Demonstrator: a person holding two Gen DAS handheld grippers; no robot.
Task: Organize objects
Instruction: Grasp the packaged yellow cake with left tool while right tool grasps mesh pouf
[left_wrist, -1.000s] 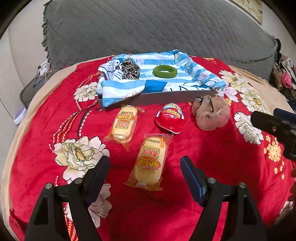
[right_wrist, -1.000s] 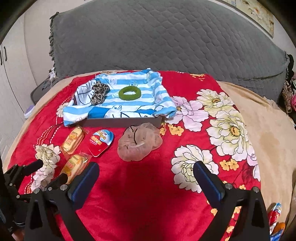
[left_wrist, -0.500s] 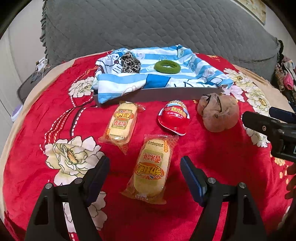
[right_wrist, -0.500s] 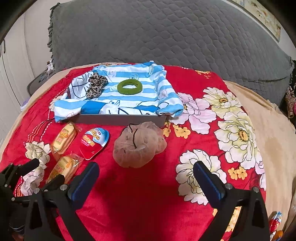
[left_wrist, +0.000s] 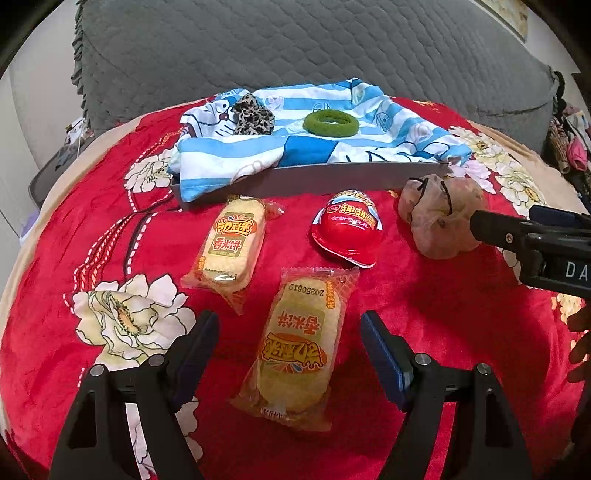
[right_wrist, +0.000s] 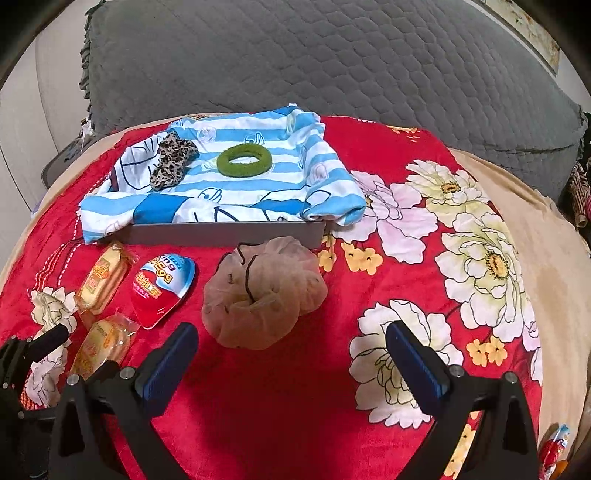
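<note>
Grey tray (right_wrist: 221, 233): striped cloth (right_wrist: 258, 177), green ring (right_wrist: 244, 160), leopard scrunchie (right_wrist: 171, 162).

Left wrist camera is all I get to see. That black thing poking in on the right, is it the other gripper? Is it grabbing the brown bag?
Observer: Yes, it's the right gripper. Its jaws are wide open, and the brown mesh bag lies just ahead of them, untouched.
Operator: Is anything hiding further right?
Observer: Something small, red and blue lies low at the right, on the beige blanket. The frame cuts it off, so I can't tell what it is.
</note>
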